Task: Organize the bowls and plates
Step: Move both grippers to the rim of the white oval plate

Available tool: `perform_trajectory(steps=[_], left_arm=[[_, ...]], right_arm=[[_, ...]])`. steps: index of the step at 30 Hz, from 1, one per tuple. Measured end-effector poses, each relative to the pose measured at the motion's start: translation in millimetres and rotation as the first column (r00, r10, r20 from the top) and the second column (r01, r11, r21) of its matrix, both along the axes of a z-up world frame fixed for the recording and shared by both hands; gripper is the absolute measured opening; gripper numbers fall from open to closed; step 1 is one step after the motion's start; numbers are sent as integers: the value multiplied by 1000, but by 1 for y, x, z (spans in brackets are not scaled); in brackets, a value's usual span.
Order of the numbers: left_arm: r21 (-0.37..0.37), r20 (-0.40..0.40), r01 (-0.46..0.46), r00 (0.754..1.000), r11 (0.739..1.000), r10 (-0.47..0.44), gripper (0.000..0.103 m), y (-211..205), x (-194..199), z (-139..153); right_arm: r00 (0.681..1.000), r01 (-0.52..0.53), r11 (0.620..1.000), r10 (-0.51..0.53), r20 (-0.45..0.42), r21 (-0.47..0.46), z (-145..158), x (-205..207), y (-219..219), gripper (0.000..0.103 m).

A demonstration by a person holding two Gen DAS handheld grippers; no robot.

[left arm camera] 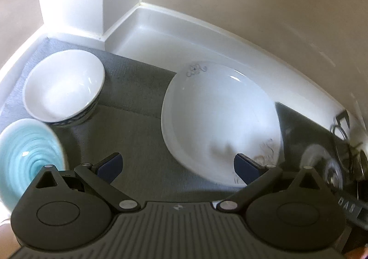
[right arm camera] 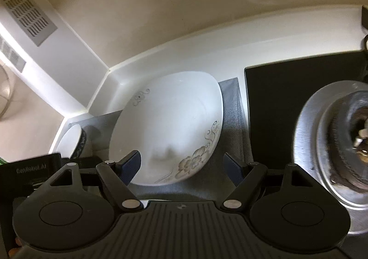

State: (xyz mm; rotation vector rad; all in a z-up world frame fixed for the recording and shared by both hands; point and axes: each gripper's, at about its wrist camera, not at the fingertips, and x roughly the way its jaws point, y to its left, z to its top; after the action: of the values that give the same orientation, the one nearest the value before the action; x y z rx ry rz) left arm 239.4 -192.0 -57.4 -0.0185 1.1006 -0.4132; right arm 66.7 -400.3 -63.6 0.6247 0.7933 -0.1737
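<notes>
I have both grippers over the grey mat (left arm camera: 138,107) that covers the counter corner; I judge the mat is there to cushion the crockery and stop it sliding.

Left gripper (left arm camera: 177,167): jaws apart, nothing between them. In the left wrist view the large white plate (left arm camera: 218,121) fills the centre right of the frame. The gripper's right-hand finger (left arm camera: 247,167) overlaps the plate's near rim in the picture, but I cannot tell whether it touches. The white bowl (left arm camera: 64,86) with a dark patterned outside stands upright at the upper left, well apart from the plate. The blue bowl (left arm camera: 27,153) sits at the lower left edge, just beside the white bowl, blurred.

Right gripper (right arm camera: 181,164): jaws apart, empty. In the right wrist view the plate (right arm camera: 168,125) lies at the centre, and its flower-patterned near edge falls between the two fingers. I judge this alignment suits a grip on the rim, the only part thin enough for the pads. No pad presses on it yet.

The plate lies partly off the mat at the back, towards the white counter (right arm camera: 119,88). The stove burner (right arm camera: 333,144) occupies the right of the frame, near the plate's side of the mat; I would keep any lift clear of it.

The dishes lie apart, so I judge that stacking has yet to begin.
</notes>
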Motion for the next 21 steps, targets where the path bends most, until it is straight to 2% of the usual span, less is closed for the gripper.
perform_trajectory(steps=[8, 21], left_arm=[[35, -15, -35, 999, 999, 36, 103, -16, 33, -24], [72, -50, -41, 998, 997, 44, 103, -31, 53, -47]], right_arm=[[999, -10, 999, 12, -30, 53, -27, 24, -6, 81], [999, -34, 998, 36, -30, 57, -40, 48, -16, 79]])
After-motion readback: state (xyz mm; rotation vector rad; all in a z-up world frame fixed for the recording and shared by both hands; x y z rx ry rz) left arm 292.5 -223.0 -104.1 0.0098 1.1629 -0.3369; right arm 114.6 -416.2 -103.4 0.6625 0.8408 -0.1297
